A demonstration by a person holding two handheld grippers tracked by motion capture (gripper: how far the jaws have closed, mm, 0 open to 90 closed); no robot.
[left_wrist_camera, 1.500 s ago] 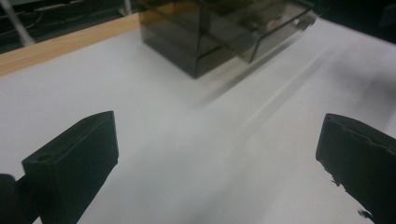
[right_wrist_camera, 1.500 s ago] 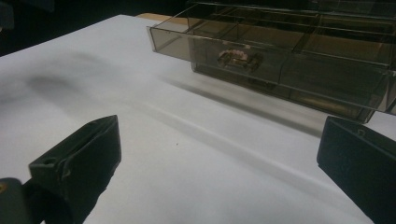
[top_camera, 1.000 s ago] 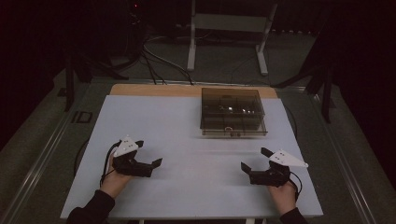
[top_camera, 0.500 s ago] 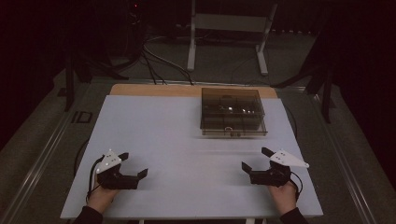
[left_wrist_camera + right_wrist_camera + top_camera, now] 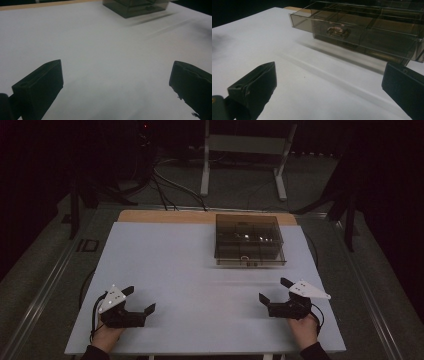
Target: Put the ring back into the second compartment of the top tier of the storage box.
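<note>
On the smooth white table (image 5: 200,270), both tools sit spread, empty, near a smoky-clear compartmented box (image 5: 249,240).

The high view looks forward and down over the whole white table (image 5: 200,270). Both gripper views sit low near its surface, sharing the smoky drawer box (image 5: 362,27) ahead.

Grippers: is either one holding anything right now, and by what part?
Nothing is held. The left gripper and right gripper are both open over the bare table, short of the box.
</note>
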